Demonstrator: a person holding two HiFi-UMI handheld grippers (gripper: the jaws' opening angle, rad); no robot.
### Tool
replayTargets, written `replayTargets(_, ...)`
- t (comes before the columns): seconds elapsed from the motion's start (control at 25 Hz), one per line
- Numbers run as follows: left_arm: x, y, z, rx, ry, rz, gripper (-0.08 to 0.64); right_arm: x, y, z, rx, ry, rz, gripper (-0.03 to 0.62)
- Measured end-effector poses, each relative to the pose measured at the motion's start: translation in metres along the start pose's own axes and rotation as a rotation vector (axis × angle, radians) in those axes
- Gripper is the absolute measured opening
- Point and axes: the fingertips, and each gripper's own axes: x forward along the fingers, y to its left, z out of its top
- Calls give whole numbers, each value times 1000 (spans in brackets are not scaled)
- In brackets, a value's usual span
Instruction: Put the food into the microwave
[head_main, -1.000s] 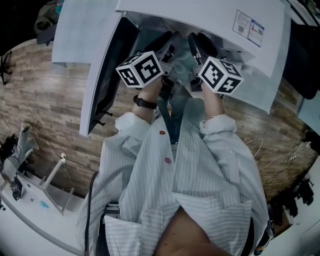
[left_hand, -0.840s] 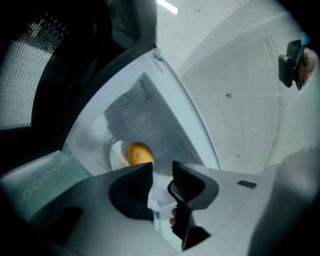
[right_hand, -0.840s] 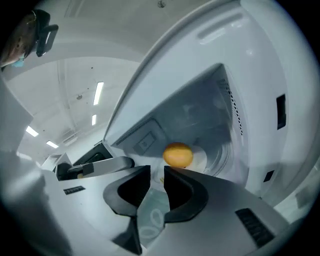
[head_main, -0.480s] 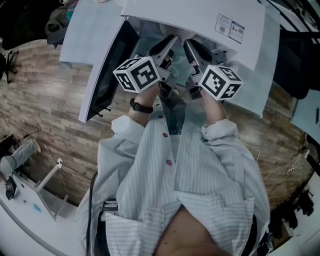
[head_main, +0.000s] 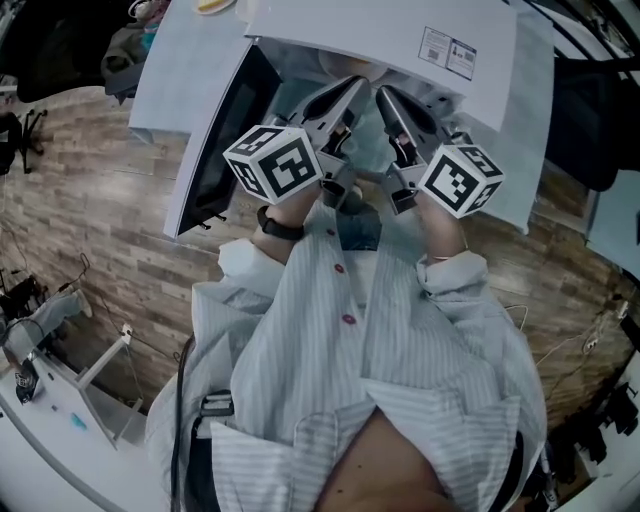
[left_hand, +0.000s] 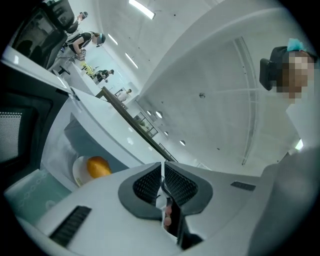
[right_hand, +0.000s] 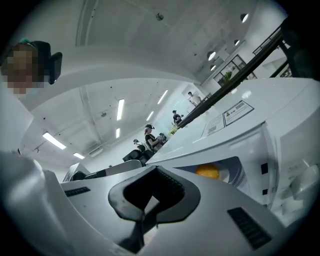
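An orange piece of food (left_hand: 98, 166) lies on a white plate (left_hand: 79, 172) inside the white microwave (head_main: 400, 35). The right gripper view shows the same food (right_hand: 207, 171) through the oven opening. The microwave door (head_main: 215, 150) hangs open to the left. My left gripper (head_main: 350, 88) and right gripper (head_main: 386, 96) are side by side in front of the opening, apart from the plate. The jaws of both have just been closing, with nothing between them. The left gripper (left_hand: 162, 172) shows only a thin slit between its pads, and the right gripper (right_hand: 152, 192) is shut.
The microwave stands on a white counter (head_main: 165, 70) above a wood-pattern floor (head_main: 90, 210). A plate with something yellowish (head_main: 212, 5) sits at the counter's far edge. A white table (head_main: 60, 400) with small items is at lower left. Several people stand far off in the room.
Both grippers have come back out of the microwave opening and risen. Their jaws have gone from spread to closed. The plate with the food stays inside.
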Motion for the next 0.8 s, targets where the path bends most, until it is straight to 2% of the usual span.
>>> replayTargets(0.4, -9, -29, -7, 35, 25, -95, 8, -26, 19, 12, -11, -41, 31, 32)
replayTargets(0.8, -15, -26, -4, 43, 29, -107, 8, -25, 18, 10, 9, -59, 30, 32)
